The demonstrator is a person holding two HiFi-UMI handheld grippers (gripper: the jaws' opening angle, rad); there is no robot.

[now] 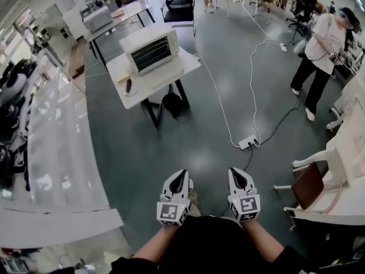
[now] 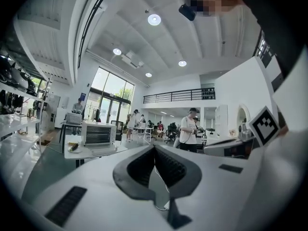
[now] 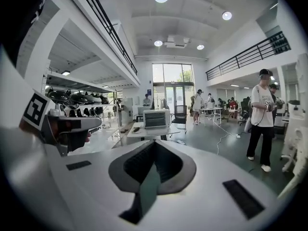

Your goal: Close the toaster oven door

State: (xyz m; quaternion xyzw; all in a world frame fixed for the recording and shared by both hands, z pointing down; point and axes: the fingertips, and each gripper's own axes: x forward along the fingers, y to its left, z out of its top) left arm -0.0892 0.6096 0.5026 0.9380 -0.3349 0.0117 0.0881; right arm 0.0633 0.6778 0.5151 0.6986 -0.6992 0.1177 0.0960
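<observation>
The task had not begun in earnest. The toaster oven point(image 1: 151, 49) stood towards the far edge of the white table point(image 1: 132, 99), well apart from the person, and its door point(image 1: 165, 72) appeared to lie dropped open towards the table's near edge. What was left, it seemed, was the whole job: walking up, reaching the door and swinging it up shut. The left gripper point(image 1: 178, 179) and the right gripper point(image 1: 239, 177) hung above the floor with jaws clenched together, grasping and touching nothing.
</observation>
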